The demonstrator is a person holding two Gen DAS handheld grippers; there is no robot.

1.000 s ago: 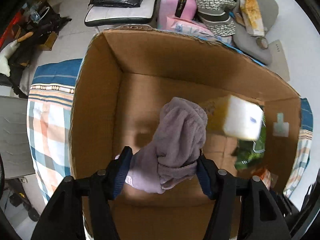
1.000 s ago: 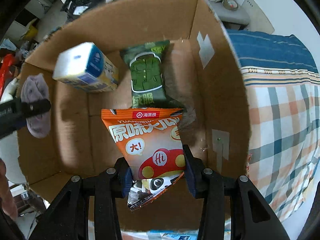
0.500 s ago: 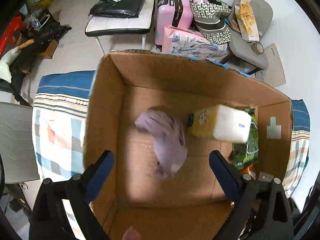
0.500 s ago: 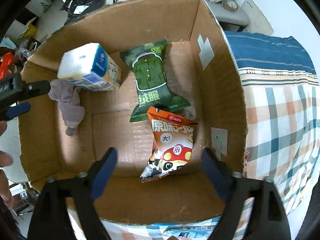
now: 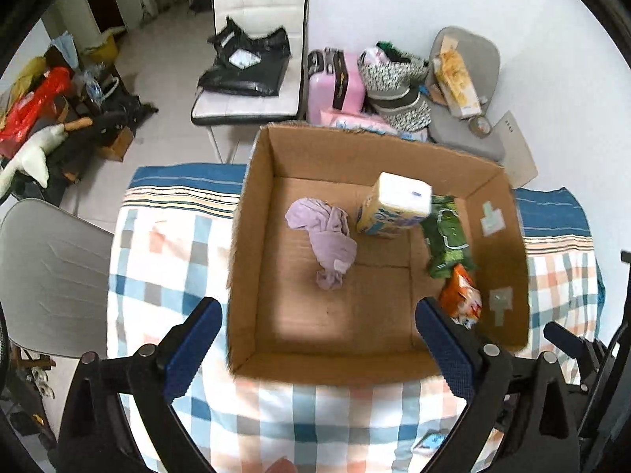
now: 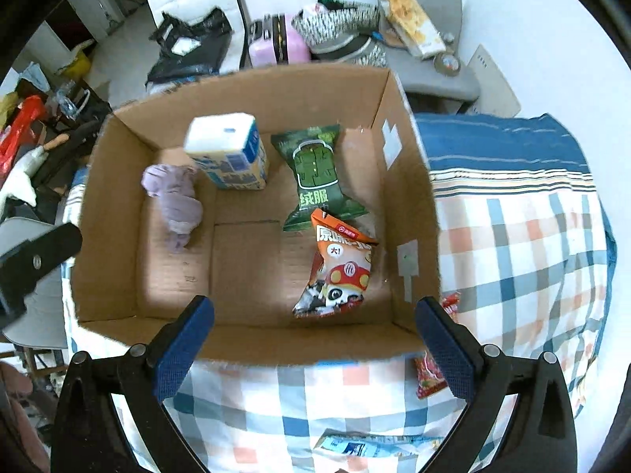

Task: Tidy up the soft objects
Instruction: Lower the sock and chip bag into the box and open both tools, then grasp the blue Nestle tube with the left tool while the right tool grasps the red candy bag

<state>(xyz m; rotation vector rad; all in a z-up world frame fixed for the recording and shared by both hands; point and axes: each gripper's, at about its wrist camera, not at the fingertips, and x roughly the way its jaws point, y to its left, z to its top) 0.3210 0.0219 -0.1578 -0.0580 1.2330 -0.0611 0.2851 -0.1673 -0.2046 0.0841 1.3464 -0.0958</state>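
Now both the left gripper (image 5: 317,349) and right gripper (image 6: 313,339) hang wide and empty above the cardboard box's (image 6: 252,339) near wall. Ahead of the right gripper lies the orange snack bag (image 6: 341,272): likely light, crinkly and slippery, best pinched at a sealed end. Ahead of the left lies the limp lilac cloth (image 5: 329,242), probably graspable anywhere.

Open cardboard box (image 6: 410,181) on a checked cloth (image 6: 520,244), four items inside.

The right gripper (image 6: 313,339) hangs empty, fingers spread wide, above the box's near wall; inside lie a purple cloth (image 6: 175,201), tissue pack (image 6: 228,153), green packet (image 6: 317,173) and orange snack bag (image 6: 341,272).
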